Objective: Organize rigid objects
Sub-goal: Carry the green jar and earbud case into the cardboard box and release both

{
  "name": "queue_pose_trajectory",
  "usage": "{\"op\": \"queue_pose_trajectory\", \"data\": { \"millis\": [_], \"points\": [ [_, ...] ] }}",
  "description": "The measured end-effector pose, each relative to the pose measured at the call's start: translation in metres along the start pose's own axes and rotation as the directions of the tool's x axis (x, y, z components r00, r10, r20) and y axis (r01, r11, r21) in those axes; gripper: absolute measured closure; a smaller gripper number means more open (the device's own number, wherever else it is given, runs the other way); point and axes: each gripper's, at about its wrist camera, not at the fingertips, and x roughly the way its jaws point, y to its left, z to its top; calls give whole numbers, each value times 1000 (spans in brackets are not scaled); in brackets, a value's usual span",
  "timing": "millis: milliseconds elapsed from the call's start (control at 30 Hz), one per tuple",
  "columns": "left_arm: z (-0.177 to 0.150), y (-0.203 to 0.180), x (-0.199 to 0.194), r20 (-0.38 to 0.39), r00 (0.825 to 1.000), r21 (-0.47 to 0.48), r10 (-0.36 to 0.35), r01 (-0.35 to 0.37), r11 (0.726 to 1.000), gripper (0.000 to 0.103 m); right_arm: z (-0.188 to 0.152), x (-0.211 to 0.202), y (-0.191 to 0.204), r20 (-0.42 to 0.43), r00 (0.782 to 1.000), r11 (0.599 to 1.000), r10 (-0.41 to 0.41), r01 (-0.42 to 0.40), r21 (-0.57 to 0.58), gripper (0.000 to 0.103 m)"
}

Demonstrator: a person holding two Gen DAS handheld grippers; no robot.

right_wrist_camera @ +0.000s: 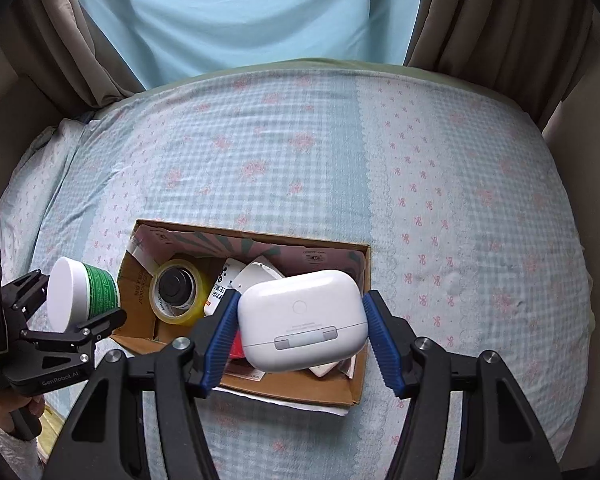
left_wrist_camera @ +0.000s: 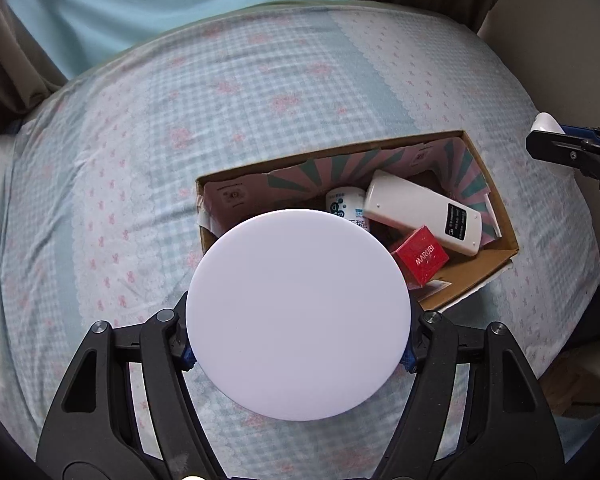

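Left wrist view: left tool (left_wrist_camera: 299, 354) grips a white-lidded jar (left_wrist_camera: 299, 314) at lower centre, before the cardboard box (left_wrist_camera: 496, 196) on the bed (left_wrist_camera: 140, 140). Right wrist view: right tool (right_wrist_camera: 298, 340) clamps a white earbud case (right_wrist_camera: 304, 320) at centre, over the box.

light: soft, even daylight | shadows: faint | focus: sharp | edges: fisheye-bent, vignetted
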Motion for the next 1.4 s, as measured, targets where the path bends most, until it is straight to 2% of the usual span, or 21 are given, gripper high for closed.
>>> {"op": "queue_pose_trajectory", "data": {
  "millis": [267,433,667,833,900,933,967,1033,1167,1400],
  "points": [
    [-9,-22,55,-31,1000,148,0,5,989,35,13,78,-11,-98,995,997,3,4,73,45],
    [-14,-35,73,-25,1000,212,12,-7,977,35,12,112,-20,-134,991,993,15,1,116,45],
    [-14,-43,82,-23,999,284,28,-20,958,35,13,133,-32,-150,987,977,66,-34,209,45],
    [-14,-45,88,-34,999,279,12,-2,960,35,15,142,-32,-161,985,976,62,-26,218,45],
    [-15,-45,86,-27,1000,274,-13,20,962,32,15,144,-33,-154,986,974,64,-28,226,42],
    [-14,-45,83,-18,1000,274,-25,29,961,15,15,145,-33,-150,985,972,81,-45,229,36],
    [-14,-46,79,-9,1000,275,-30,31,961,1,15,146,-31,-146,983,970,114,-78,229,22],
    [-13,-46,71,17,999,272,-40,34,962,0,14,147,-24,-165,969,967,185,-149,208,0],
    [-13,-43,73,5,1000,259,-18,16,966,0,10,135,-8,-133,982,986,131,-116,116,0],
    [-14,-41,69,-6,1000,246,-9,10,969,0,6,134,-6,-142,979,985,144,-127,120,0]
  ]
}}
